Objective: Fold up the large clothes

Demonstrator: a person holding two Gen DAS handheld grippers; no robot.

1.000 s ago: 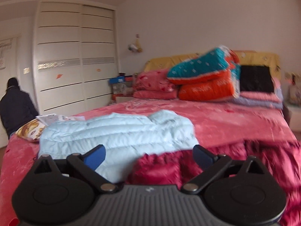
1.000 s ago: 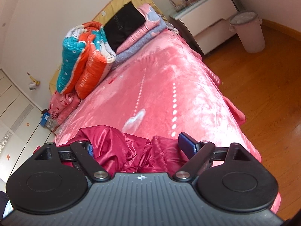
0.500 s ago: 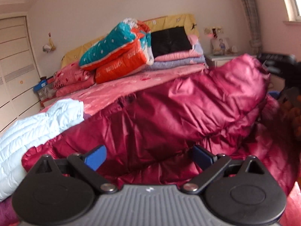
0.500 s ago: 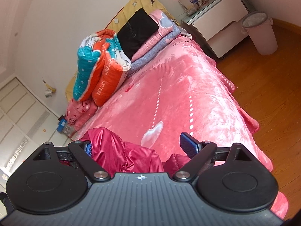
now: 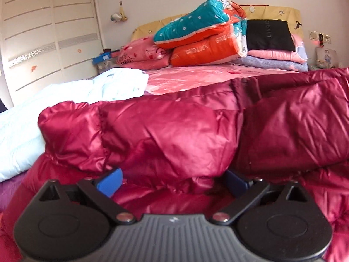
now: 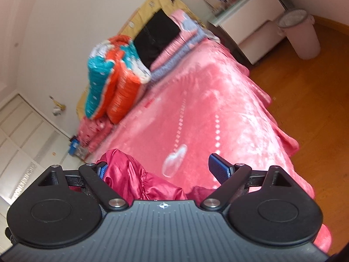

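**On the bed: crimson jacket lying crosswise ahead of two open grippers**

On the near part of the bed (image 5: 196, 76), in the left wrist view, the crimson puffer jacket (image 5: 185, 135) is lying with its long axis running left to right across the frame, directly in front of the left gripper (image 5: 173, 180). Its fingers (image 5: 109, 180) are standing wide apart and are gripping nothing; a puffed fold of the jacket is bulging over the gap between them, and the fabric is spreading beneath as well. A pale blue jacket (image 5: 72, 96) is resting to the left, just beside the crimson one. Folded quilts (image 5: 202, 37) are stacked at the headboard, well apart.

In the right wrist view, the right gripper (image 6: 165, 168) is tilting over the pink bedspread (image 6: 207, 109), fingers (image 6: 219, 167) likewise spread and holding nothing. Only a bunched end of the jacket is showing, against the left finger and under the gripper body. Judging from both views, the left gripper is sitting nearer the bulk of the garment.

No container is holding task items; a waste bin (image 6: 302, 35) is standing on the floor, contents not visible.
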